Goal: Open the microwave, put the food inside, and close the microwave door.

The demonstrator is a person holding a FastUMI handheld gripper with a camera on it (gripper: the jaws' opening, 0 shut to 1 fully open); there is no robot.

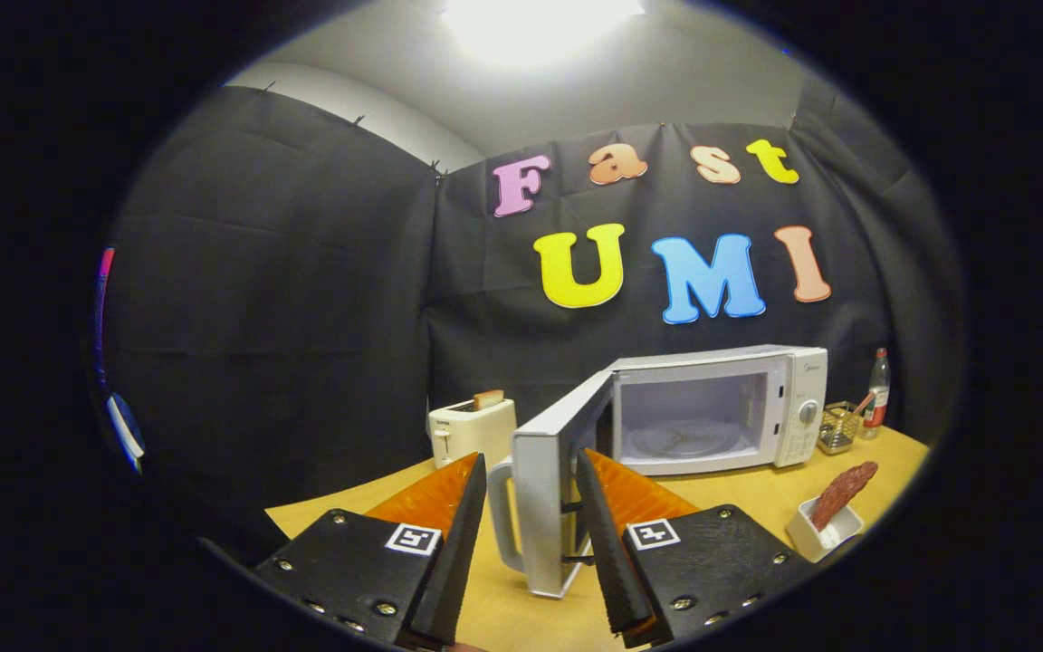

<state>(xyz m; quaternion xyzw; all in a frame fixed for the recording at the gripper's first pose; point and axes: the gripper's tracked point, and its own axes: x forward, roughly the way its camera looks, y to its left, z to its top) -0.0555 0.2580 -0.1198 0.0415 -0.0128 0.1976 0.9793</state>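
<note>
- The bench (757, 493) is a light wood-toned top carrying everything here.
- The microwave (721, 407) is white, standing toward the back of the bench, beyond the tongs; its cavity is lit and shows a glass turntable, with a dial panel on its right side.
- Its door (544, 507) is swung wide open toward the tongs, edge-on, with the pale handle (502, 516) on the near edge.
- The tongs (531, 466) are spread open; the door's edge and handle stand between the two fingers, and no finger presses on it.
- A white toaster (472, 430) with a slice of toast sits left of the microwave.
- A small wire basket (838, 426) and a bottle (877, 391) stand right of the microwave.
- The food (843, 491), a reddish-brown sausage-like piece, leans in a small white cup (825, 532) on the bench, right of the tongs and well apart from them.
</note>
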